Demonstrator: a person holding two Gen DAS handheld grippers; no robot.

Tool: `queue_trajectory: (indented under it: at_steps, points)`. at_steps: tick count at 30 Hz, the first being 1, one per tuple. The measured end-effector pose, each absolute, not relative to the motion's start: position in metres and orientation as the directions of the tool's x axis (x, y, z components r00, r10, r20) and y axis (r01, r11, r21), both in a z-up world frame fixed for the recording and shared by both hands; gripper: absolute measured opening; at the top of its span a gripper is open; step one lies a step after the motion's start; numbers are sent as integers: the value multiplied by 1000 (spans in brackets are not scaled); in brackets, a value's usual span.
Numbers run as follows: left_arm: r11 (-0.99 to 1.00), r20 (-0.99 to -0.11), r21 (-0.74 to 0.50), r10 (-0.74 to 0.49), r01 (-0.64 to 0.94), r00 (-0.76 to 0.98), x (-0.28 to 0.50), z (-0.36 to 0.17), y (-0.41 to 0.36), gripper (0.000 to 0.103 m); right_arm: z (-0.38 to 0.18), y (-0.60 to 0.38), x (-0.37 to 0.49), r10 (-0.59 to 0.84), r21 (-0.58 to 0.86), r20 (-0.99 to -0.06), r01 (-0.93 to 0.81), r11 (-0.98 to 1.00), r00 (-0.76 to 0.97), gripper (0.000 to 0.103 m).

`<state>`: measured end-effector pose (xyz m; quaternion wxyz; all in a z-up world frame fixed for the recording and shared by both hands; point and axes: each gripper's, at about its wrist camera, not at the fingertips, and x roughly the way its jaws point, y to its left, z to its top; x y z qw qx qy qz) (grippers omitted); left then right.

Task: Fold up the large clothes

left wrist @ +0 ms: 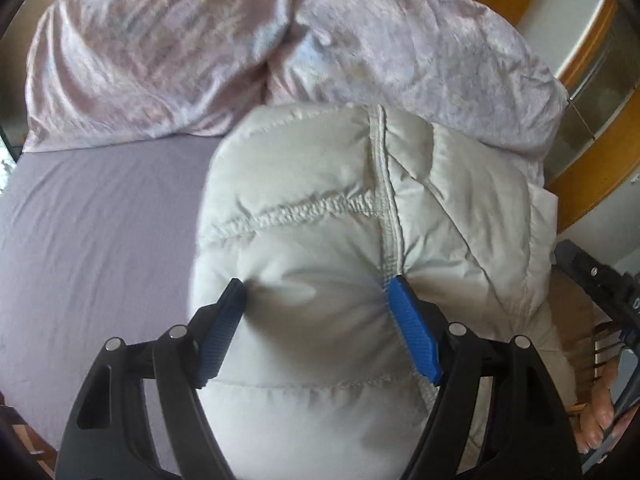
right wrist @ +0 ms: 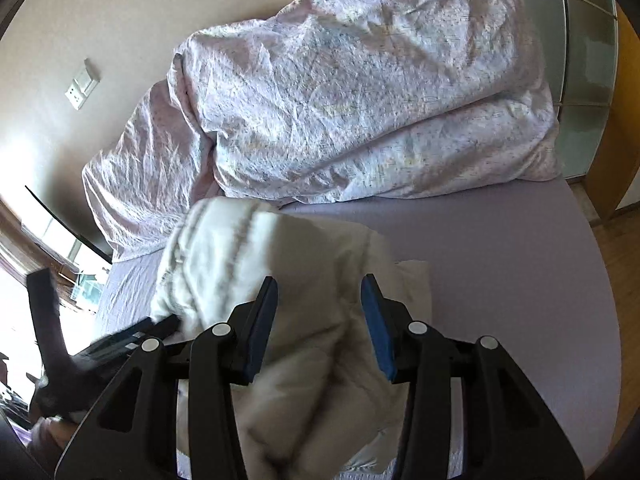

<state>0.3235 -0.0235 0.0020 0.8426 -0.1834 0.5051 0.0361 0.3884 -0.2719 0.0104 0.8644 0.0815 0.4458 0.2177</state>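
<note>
A pale grey puffy quilted jacket (left wrist: 320,200) lies bunched on the lavender bed sheet (left wrist: 100,220). My left gripper (left wrist: 316,292) points steeply down onto it, jaws wide, and both blue pads (left wrist: 412,332) dent a fat bulge of the padding. In the right wrist view the same jacket (right wrist: 240,248) hangs up off the sheet (right wrist: 500,260) in a thick fold. My right gripper (right wrist: 320,296) is closed on that fold, which fills the gap between its pads. The right gripper's black frame (left wrist: 600,280) and a hand (left wrist: 596,420) show at the left view's right edge.
A crumpled pink-white duvet (right wrist: 360,92) is heaped along the far side of the bed, touching the jacket's far end. A wooden wardrobe with glass panels (left wrist: 592,168) stands to the right. Wall sockets (right wrist: 82,84) sit on the beige wall. Bare sheet lies left and right of the jacket.
</note>
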Motion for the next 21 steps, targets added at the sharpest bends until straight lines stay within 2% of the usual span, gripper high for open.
queue_trajectory:
  at_steps: [5, 10, 17, 21]
  points:
    - [942, -866, -258, -127, -215, 484, 334, -15, -47, 75, 13, -265, 388, 479, 342, -728, -346, 874, 491, 45]
    - [950, -867, -239, -116, -199, 485, 335, -25, -62, 76, 1, -252, 396, 476, 335, -750, -356, 872, 460, 39]
    - [951, -854, -261, -147, -166, 499, 333, -20, -59, 76, -46, -241, 414, 329, 213, -853, -304, 928, 406, 37]
    - [946, -837, -281, -160, -160, 524, 337, -7, -50, 76, -69, -239, 414, 289, 182, -873, -287, 940, 393, 37]
